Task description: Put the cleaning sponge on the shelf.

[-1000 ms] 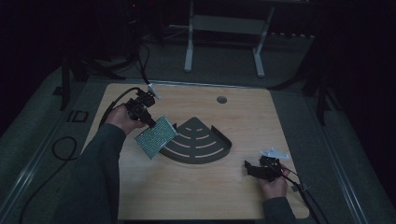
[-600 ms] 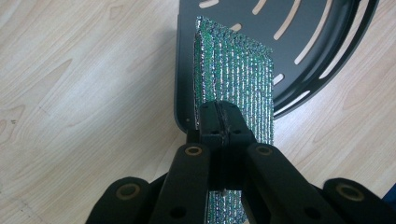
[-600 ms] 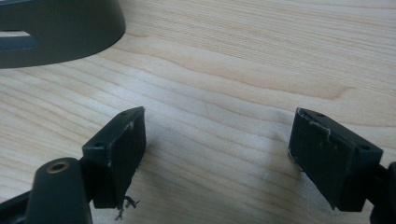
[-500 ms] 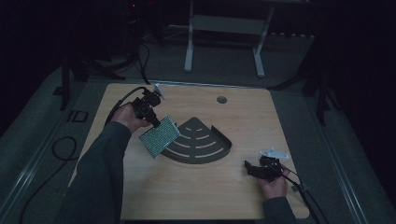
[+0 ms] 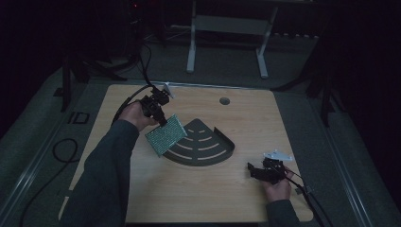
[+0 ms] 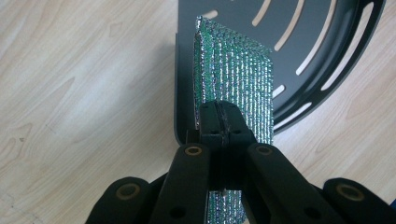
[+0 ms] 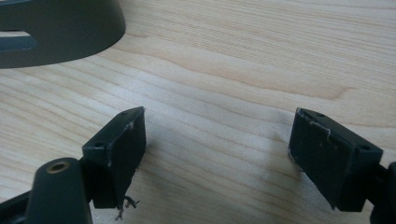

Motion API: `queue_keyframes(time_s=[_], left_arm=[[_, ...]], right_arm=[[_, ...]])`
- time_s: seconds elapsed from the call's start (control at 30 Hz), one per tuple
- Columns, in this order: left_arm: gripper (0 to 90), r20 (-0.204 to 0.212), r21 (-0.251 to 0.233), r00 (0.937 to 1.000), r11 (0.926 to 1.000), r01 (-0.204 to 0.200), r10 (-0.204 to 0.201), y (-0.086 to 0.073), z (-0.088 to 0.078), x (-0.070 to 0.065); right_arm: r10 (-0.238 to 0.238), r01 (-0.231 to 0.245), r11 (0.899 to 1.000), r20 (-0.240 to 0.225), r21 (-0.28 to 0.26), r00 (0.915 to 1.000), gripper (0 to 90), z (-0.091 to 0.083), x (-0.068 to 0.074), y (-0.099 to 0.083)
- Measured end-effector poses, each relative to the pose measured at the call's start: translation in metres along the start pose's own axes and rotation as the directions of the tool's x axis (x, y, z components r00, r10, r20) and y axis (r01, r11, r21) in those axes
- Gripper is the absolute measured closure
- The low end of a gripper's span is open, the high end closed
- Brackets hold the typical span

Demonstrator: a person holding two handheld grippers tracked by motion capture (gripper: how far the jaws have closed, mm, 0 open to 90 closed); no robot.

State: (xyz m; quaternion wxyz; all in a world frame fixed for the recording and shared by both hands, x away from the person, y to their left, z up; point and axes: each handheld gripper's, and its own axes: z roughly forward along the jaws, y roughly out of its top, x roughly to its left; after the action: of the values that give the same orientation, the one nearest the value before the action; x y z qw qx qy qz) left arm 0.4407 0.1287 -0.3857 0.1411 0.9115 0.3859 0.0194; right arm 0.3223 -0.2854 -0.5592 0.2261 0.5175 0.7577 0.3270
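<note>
- Clamped tight, the left gripper (image 6: 219,122) pinches the glittery green pad (image 6: 236,77) by its near edge; in the left gripper view the pad stands on edge at centre frame, its far end over the dark slotted tray (image 6: 327,42).
- Compared with a second ago, the high view shows the left gripper (image 5: 158,112) and the pad (image 5: 165,135) shifted slightly toward the upper right, so the pad now overlaps the tray's (image 5: 208,146) left straight edge. I judge the pad is being brought in for placing.
- Low and right of centre in that view, the right gripper (image 5: 257,171) has not moved; its jaws stand wide apart with nothing between them, bare wooden table (image 7: 224,74) beyond.
- Nothing lies in the tray itself; only the hanging pad overlaps it.
</note>
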Motion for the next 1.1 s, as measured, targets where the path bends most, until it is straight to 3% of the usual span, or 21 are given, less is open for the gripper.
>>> queue_keyframes(time_s=[0.4,1.1], left_arm=[[90.0,-0.023,0.017,0.9995,0.9997,-0.019,0.02,0.018,0.011,-0.005],[90.0,-0.034,0.014,0.9994,0.9999,-0.002,0.003,0.038,0.03,-0.004]], right_arm=[[-0.002,0.002,1.0,-0.001,0.0,1.0,18.5,0.0,0.0,0.0],[-0.003,0.003,1.0,-0.002,0.0,1.0,18.4,0.0,0.0,0.0]])
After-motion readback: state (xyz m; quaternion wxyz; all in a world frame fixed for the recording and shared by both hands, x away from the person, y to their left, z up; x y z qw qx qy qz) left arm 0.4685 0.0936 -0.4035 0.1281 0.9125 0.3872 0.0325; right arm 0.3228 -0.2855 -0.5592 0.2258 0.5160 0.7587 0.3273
